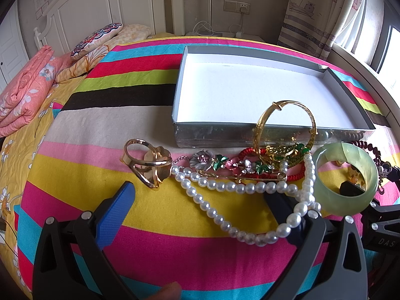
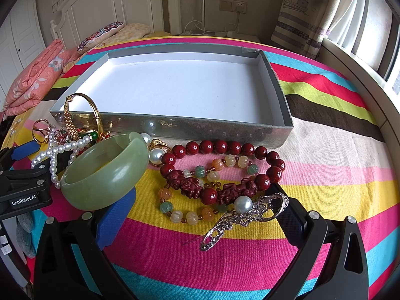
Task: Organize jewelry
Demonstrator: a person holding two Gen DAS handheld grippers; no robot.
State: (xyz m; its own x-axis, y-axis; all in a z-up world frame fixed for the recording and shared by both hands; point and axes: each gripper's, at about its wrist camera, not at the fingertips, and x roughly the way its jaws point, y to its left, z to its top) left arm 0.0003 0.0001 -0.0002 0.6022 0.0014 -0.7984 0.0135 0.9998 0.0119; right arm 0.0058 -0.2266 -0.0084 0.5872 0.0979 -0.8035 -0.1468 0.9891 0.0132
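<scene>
The bed [image 2: 325,155], under its striped cover, carried everything, and on it the box [image 2: 277,87] sat completely bare inside — nothing had been sorted yet, so the whole job was still ahead, by my reading. All the jewelry lay in a heap on the cover along the box's near wall, just outside it.

Biggest of the pieces, the green bangle [image 2: 105,172] rested tilted on the blue pad of the right claw's left finger, touching it. Next, the red bead bracelet [image 2: 220,147] looped just in front of the box wall, with the smaller pastel bead bracelet [image 2: 190,216] lying inside and beneath it. The pearl necklace [image 1: 217,186] trailed across the cover and draped over the left claw's right finger. The gold bangle [image 1: 285,130] leaned upright against the box wall. Then the flower brooch [image 1: 225,162], the silver brooch [image 2: 247,215] touching the right claw's right finger, and the gold ring [image 1: 147,160] off at the left end.

The left claw [image 1: 197,200] stood released, jaws wide, gripping nothing. The right claw [image 2: 205,215] was released too, spread either side of the bracelets.

Room looked generous: the box interior was wide open, though its near wall stood as an edge every piece would have to clear. Tangled strands looked the likelier snag.
</scene>
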